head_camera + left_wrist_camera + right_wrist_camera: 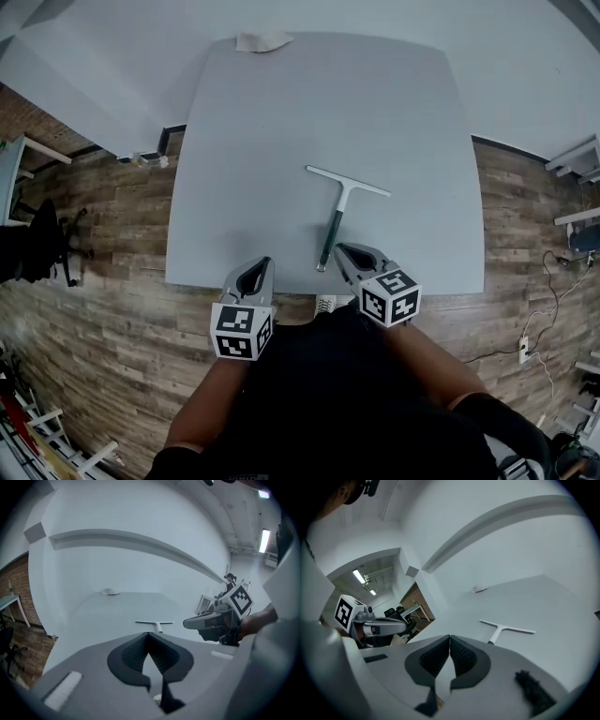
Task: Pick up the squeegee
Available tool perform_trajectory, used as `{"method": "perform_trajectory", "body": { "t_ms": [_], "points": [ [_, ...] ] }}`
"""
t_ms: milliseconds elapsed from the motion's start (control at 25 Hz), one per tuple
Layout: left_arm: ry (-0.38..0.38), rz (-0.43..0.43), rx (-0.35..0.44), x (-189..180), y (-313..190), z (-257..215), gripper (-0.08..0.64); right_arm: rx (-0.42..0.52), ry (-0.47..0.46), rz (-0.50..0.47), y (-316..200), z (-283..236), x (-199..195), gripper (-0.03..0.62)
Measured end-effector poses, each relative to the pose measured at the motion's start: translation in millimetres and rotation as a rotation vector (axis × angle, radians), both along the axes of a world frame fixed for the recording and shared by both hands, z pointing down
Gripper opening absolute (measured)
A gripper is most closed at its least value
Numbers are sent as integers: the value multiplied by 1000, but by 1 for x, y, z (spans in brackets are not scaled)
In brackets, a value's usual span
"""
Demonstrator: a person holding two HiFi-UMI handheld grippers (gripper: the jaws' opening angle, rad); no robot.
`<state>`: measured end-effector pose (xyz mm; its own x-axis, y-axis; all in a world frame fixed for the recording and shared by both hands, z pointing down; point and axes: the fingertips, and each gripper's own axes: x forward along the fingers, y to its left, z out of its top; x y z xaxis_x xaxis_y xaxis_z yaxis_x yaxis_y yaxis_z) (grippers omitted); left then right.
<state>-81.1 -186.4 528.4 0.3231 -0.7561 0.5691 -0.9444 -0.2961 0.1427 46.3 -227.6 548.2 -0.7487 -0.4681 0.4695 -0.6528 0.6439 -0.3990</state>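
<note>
Nearest to me are my two tools, both at the near edge of the pale grey flat table top [281, 131]. My left gripper [149, 635] is clenched: its two dark ribbed pads meet at the tips and nothing is between them. My right gripper [450, 638] is clenched in the same way, also empty. So I do not hold anything yet.

The white T-shaped squeegee with the dark handle grip [336, 217] lies flat on the table between the two grippers, closer to the right one. The end of its handle is just beside the right tips, at about 9 o'clock from them, and very near the table edge. The handle runs away from me toward 12 o'clock, and the thin white blade lies across at its far end. Much farther, at 11 o'clock at the far edge, there is a small crumpled white cloth [262, 41].

I think several things can go wrong from here. If I come to the handle with the jaws closed, the tips push it, and on this smooth top it can slide or turn, perhaps off the near edge. If I grasp only the handle end, the long blade can swing down.
</note>
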Motion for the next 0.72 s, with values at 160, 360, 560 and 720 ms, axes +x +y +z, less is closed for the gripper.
{"method": "perform_trajectory", "body": {
  "t_ms": [160, 360, 560, 720],
  "points": [
    [-49, 29, 1, 10, -13, -2, 8, -36, 12, 15, -12, 13, 14, 6],
    [-78, 65, -45, 17, -16, 10, 7, -99, 25, 38, -20, 39, 19, 6],
    [-72, 111, -90, 26, -12, 27, 8, -143, 51, 47, -22, 60, 17, 6],
    [-61, 134, -109, 24, -20, 41, 8, -155, 87, 81, -27, 71, 20, 8]
  ]
}}
